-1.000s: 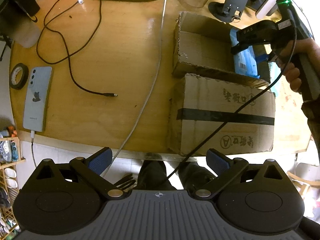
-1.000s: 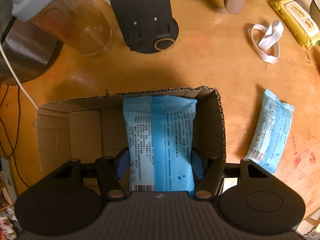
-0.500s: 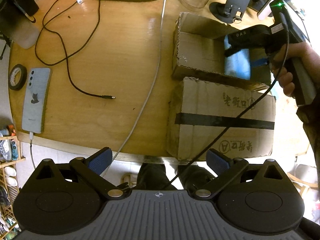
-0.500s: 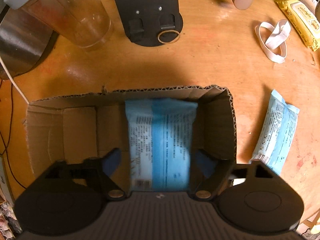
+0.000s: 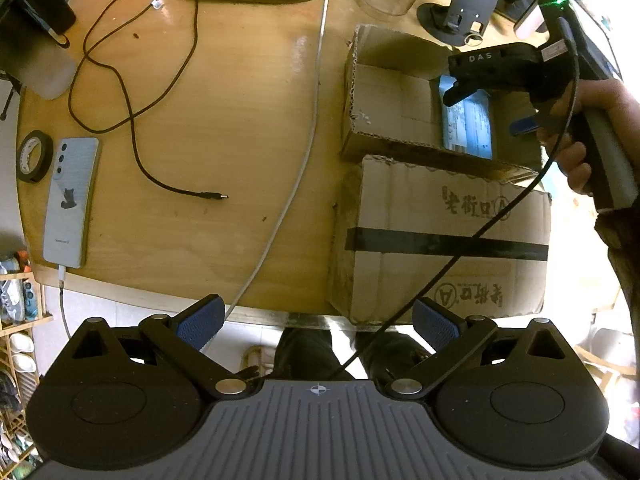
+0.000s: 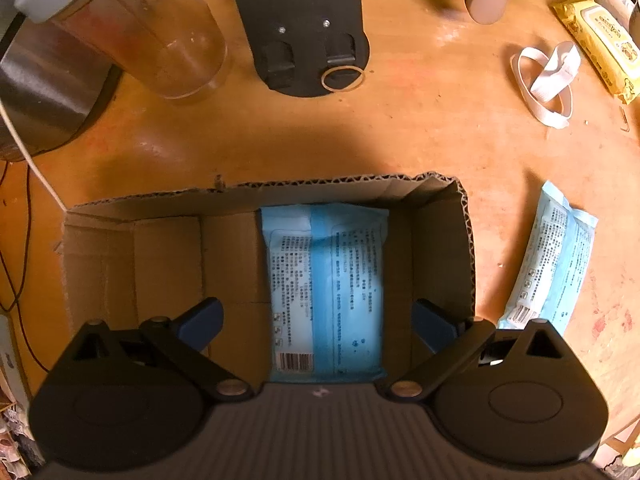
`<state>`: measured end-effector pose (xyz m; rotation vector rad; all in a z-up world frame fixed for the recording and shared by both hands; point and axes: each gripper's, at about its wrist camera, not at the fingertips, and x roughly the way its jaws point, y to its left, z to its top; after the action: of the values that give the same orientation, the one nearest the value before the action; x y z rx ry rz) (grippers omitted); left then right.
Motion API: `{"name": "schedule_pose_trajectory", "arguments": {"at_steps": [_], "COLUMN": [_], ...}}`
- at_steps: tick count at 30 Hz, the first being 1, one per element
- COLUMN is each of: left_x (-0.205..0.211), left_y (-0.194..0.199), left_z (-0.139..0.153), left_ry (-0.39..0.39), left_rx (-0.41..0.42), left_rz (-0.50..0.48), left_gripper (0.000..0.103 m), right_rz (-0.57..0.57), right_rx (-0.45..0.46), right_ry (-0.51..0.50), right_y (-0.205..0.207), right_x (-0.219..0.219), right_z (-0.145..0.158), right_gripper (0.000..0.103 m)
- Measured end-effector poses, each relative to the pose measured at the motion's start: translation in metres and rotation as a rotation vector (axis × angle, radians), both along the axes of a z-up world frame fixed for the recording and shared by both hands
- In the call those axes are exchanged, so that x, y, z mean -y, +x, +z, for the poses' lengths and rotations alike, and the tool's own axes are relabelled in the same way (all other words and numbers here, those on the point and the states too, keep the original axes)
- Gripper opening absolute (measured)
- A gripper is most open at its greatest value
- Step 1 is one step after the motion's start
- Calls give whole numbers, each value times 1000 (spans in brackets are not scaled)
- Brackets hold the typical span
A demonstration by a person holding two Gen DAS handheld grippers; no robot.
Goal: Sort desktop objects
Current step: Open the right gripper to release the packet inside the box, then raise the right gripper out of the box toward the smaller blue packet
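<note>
Trouble comes if we lift carelessly: our right tongs (image 6: 316,320), released around the blue packet (image 6: 326,292) in the box (image 6: 132,264), may snag its wall, while left tongs (image 5: 318,320) are released too.

Phone (image 5: 70,202) face down beside tape roll (image 5: 34,156); black cable (image 5: 132,120) loose on table (image 5: 224,128).

Blue pack (image 6: 326,292) near end under gripper body; yellow pack (image 6: 600,42) (top right) cut off by edge.

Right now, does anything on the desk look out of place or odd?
One blue pack lies inside the open cardboard box, but a matching blue pack lies outside on the table, right of the box, unsorted. Nothing looks spilled or damaged.
</note>
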<state>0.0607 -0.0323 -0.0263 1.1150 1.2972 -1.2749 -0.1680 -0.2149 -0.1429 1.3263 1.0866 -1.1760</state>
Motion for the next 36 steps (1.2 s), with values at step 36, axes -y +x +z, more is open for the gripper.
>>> {"name": "schedule_pose_trajectory", "arguments": {"at_steps": [36], "left_x": [-2], "left_y": [-18], "left_z": [11], "left_ry": [-24], "left_rx": [-9], "left_rz": [-12], "left_gripper": [103], "right_rz": [-12], "right_rx": [-4], "right_ry": [-78], "right_y": [-25], "right_x": [-11], "right_z": [67], "right_gripper": [103]}}
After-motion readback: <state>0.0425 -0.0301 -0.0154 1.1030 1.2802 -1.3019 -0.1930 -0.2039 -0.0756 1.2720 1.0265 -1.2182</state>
